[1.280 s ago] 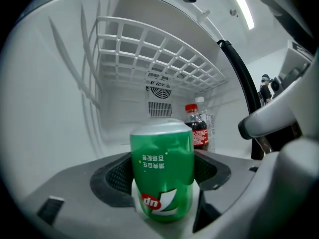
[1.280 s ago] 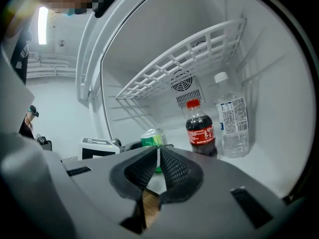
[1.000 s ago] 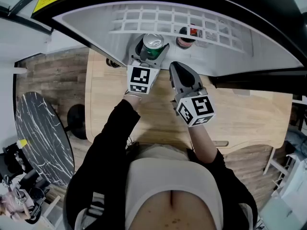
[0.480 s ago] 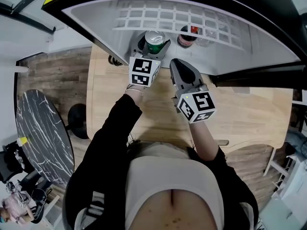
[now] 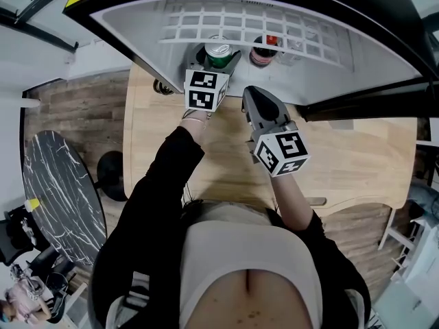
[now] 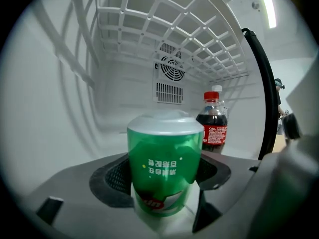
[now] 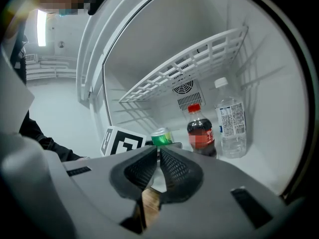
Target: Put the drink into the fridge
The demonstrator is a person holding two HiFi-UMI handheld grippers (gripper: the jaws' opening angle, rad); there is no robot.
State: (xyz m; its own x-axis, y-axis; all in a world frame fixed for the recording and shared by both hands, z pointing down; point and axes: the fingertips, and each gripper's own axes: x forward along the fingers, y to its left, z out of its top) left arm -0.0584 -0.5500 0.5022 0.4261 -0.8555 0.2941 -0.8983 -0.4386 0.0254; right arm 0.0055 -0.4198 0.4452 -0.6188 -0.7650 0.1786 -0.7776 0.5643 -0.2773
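A green drink can (image 5: 218,52) with a silver end is held inside the open white fridge (image 5: 137,29), and my left gripper (image 5: 218,60) is shut on it. In the left gripper view the can (image 6: 164,163) fills the gap between the dark pads (image 6: 112,180) of my left gripper (image 6: 162,178). Whether the can rests on the fridge floor is hidden. My right gripper (image 5: 251,96) hangs over the wooden table in front of the fridge, to the right of the can. Its jaws are shut with nothing between them (image 7: 158,156). From there the can (image 7: 160,136) shows just beyond the tips.
A cola bottle (image 6: 213,126) (image 7: 201,133) and a clear water bottle (image 7: 230,126) stand at the fridge's back right. A white wire shelf (image 5: 254,29) spans above them. The wooden table (image 5: 343,163) carries the fridge; a dark marble round table (image 5: 58,190) stands left.
My left gripper has carried the green can a little deeper into the fridge. The right gripper has stayed where it was, shut.
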